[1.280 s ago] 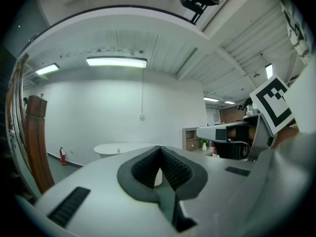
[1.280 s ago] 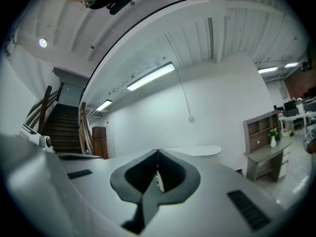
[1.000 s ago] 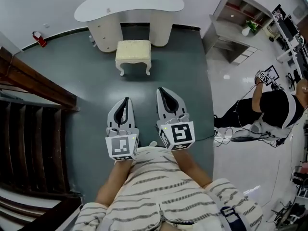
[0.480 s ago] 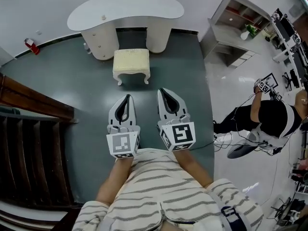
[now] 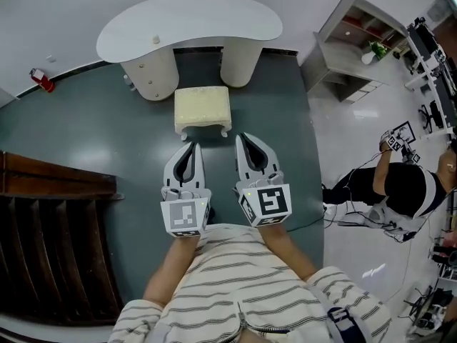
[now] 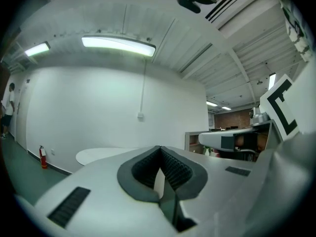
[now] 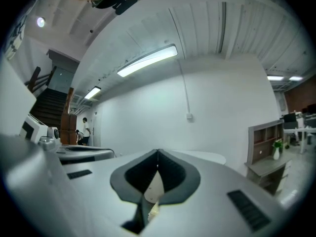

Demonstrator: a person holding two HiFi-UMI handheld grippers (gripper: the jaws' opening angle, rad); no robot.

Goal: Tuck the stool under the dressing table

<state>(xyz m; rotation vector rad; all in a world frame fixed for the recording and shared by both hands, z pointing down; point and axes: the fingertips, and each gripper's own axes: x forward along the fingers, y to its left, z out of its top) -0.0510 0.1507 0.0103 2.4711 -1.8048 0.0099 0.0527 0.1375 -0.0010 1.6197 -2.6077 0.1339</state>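
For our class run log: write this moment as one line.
stool: before dressing table, not tucked | left gripper: jaws shut, empty | right gripper: jaws shut, empty

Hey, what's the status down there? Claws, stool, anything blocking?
Left claw and right claw shut, empty, side by side. Stool just ahead, not yet under the dressing table. Nothing blocking the gap beneath it.

Left tongs (image 5: 190, 148), right tongs (image 5: 242, 138) nearer stool (image 5: 203, 107)

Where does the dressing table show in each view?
Head view: dressing table top centre, beyond the stool.
Left gripper view: dressing table low, left of centre.
Right gripper view: dressing table low, right of centre.
Shared landmark: grey shelf unit, right of it.
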